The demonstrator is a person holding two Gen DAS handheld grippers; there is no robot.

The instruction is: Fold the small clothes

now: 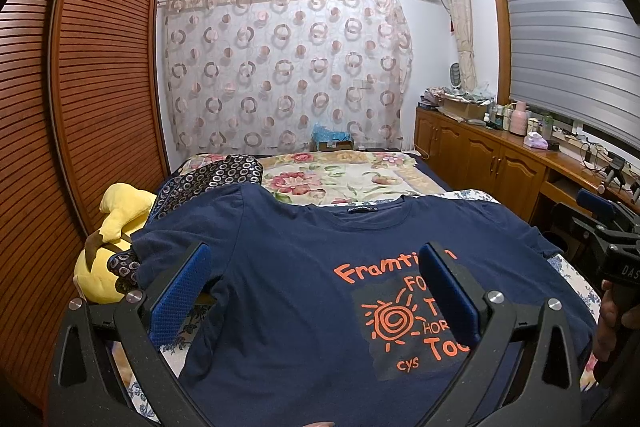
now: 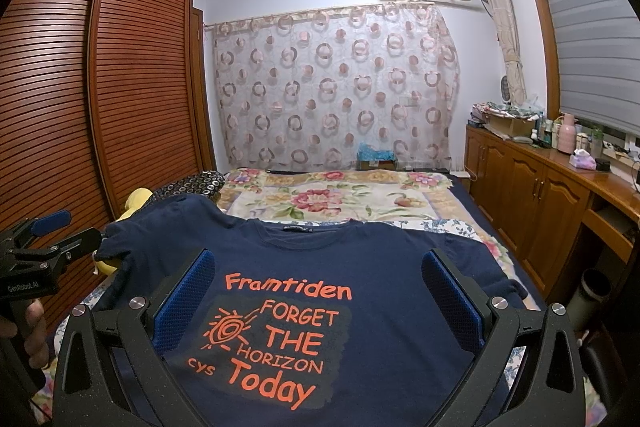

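Note:
A navy T-shirt (image 1: 304,291) with orange print lies face up and spread flat on the bed, collar far from me; it also shows in the right wrist view (image 2: 384,267). My left gripper (image 1: 316,263) is open and empty above the shirt's left half, its left pad near the left sleeve (image 1: 168,247). My right gripper (image 2: 318,267) is open and empty above the shirt's chest print (image 2: 276,343). Each gripper shows at the edge of the other's view: the right one (image 1: 600,219) and the left one (image 2: 52,235).
A yellow plush toy (image 1: 108,251) and a dark ring-patterned cloth (image 1: 212,175) lie left of the shirt. A floral blanket (image 1: 336,175) covers the far bed. A slatted wardrobe (image 1: 80,107) stands left, a wooden cabinet (image 1: 492,159) with clutter right.

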